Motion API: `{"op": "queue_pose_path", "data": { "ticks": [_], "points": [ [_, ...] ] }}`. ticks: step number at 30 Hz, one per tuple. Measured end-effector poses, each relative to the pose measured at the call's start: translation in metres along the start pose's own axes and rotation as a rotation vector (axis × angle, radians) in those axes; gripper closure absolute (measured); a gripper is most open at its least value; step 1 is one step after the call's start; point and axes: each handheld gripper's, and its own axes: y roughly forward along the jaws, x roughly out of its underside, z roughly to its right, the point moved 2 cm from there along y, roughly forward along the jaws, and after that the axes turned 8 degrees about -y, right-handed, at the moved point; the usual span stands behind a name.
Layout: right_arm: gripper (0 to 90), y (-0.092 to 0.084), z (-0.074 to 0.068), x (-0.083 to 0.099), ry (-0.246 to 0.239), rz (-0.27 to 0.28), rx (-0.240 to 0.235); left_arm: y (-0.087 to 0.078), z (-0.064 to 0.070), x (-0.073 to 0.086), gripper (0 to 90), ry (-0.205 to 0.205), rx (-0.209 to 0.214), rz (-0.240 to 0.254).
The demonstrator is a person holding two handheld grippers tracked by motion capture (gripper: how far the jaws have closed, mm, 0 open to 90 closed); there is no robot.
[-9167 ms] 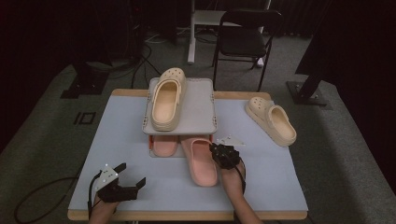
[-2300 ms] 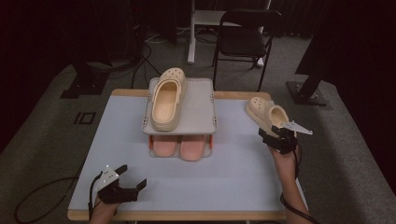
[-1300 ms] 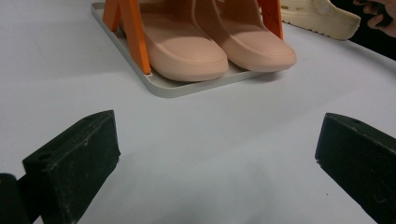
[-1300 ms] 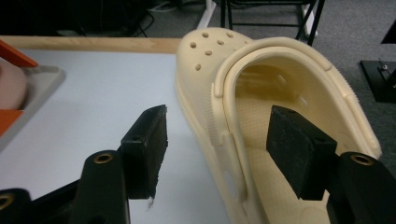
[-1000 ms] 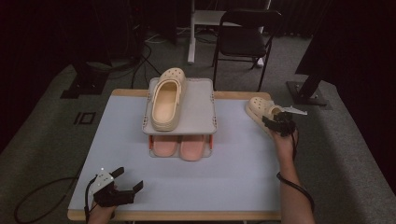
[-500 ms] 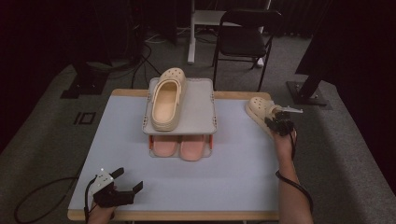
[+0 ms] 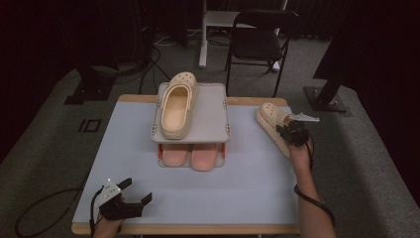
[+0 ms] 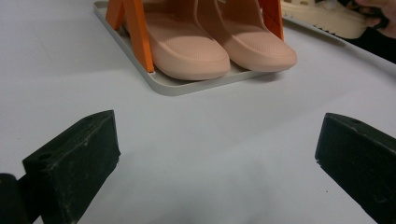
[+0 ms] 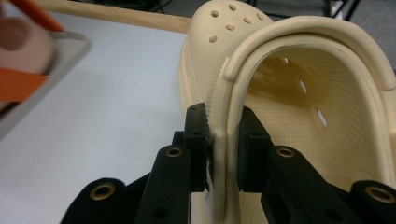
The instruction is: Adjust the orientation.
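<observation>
One cream clog (image 9: 299,93) at the table's (image 7: 257,198) three o'clock edge, my right claw (image 9: 223,140) just closed, clamped on its side wall, my left claw (image 8: 210,154) wide and idle at seven o'clock, facing two pink shoes (image 8: 219,46) under the rack (image 7: 218,114).

Cream clog (image 9: 299,93) of matt moulded foam with a finely pebbled footbed and punched holes, pink slippers (image 8: 210,46) of matt stippled foam, rack (image 7: 213,106) of smooth grey plastic shelves on glossy orange posts, table (image 7: 237,198) matt pale with a wooden edge.
</observation>
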Motion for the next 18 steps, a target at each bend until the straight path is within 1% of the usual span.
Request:
{"op": "queue_pose_path", "data": {
  "ticks": [1,3,5,6,9,15,16,18],
  "points": [
    [77.5,-0.003,-0.004,-0.001,-0.004,0.004,-0.006,0.0,0.0,0.0,0.0,0.002,0.0,0.0],
    [77.4,-0.008,-0.012,-0.004,-0.029,0.015,-0.019,0.0,0.002,-0.001,0.0,0.003,0.002,0.004],
    [77.4,-0.013,-0.019,-0.006,-0.033,0.015,-0.033,0.001,0.002,-0.002,0.0,0.011,0.003,0.001],
    [77.4,-0.016,-0.023,-0.007,-0.047,0.016,-0.031,0.001,0.003,-0.002,0.0,0.012,0.005,0.002],
    [77.5,-0.022,-0.034,-0.007,-0.07,0.021,-0.044,0.001,0.003,-0.002,0.0,0.011,0.006,0.003],
    [77.5,-0.036,-0.049,-0.001,-0.069,0.034,-0.068,0.0,0.003,-0.003,0.0,0.016,0.008,0.009],
    [77.5,-0.038,-0.051,0.0,-0.072,0.034,-0.063,0.0,0.003,-0.003,0.0,0.016,0.008,0.01],
    [77.5,-0.041,-0.055,0.003,-0.083,0.031,-0.069,0.0,0.003,-0.003,0.0,0.018,0.008,0.009]
  ]
}}
